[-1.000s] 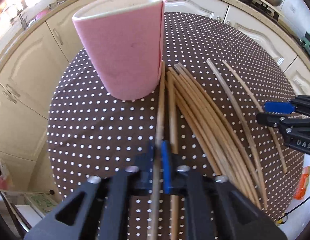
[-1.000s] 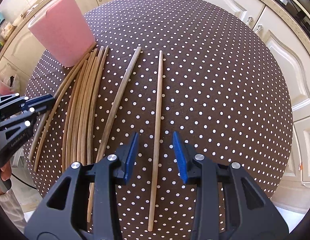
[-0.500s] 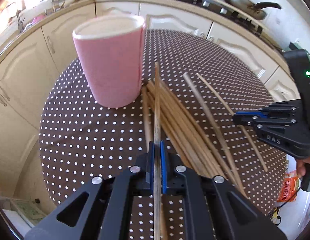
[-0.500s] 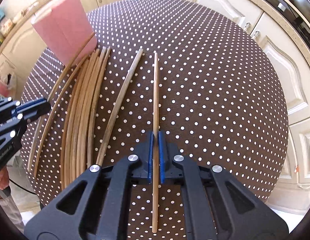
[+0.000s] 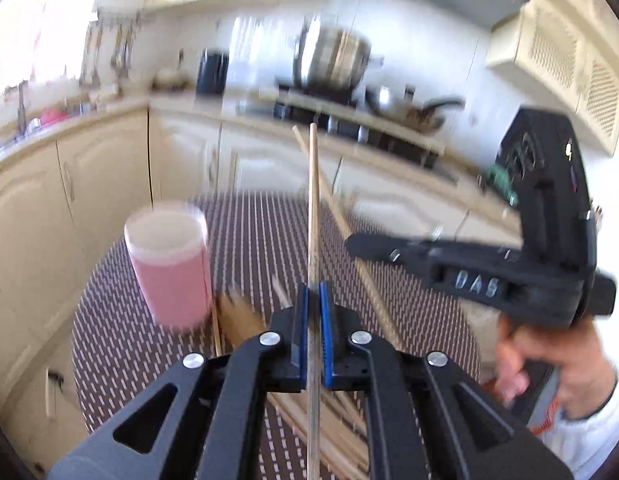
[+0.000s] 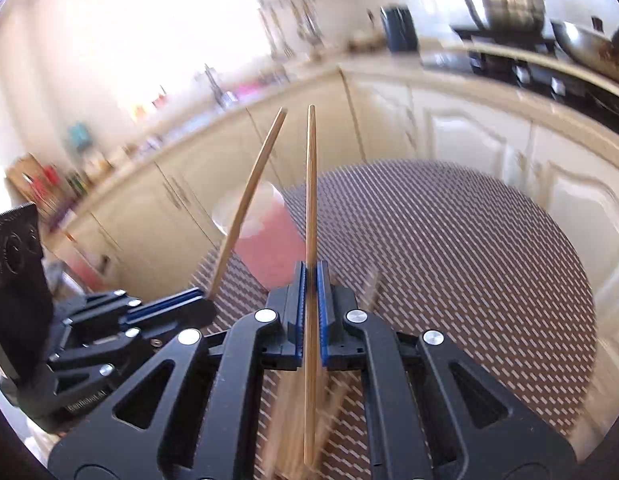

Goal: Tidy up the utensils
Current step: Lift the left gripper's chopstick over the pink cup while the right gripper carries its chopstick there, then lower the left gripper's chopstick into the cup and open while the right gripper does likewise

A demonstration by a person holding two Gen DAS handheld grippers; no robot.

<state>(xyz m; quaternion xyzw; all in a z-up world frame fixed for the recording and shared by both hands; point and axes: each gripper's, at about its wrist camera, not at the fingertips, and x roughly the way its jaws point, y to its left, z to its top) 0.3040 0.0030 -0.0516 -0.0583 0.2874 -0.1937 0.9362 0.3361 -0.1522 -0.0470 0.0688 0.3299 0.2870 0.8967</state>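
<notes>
Two thin wooden chopsticks, one (image 5: 312, 216) and another (image 6: 309, 216), stick up clamped off the tabletop, the pink cup (image 5: 169, 268) standing upright at ten o'clock from the loose bundle (image 5: 245, 320).

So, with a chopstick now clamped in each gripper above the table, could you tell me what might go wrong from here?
1. The left gripper and right gripper hang close together, and their chopsticks nearly cross, so the tips could knock on the way to the pink cup.
2. Each stick is pinched along a short stretch, so it might swivel or slip.
3. A long stick dropped against the cup's rim could tip it.
</notes>
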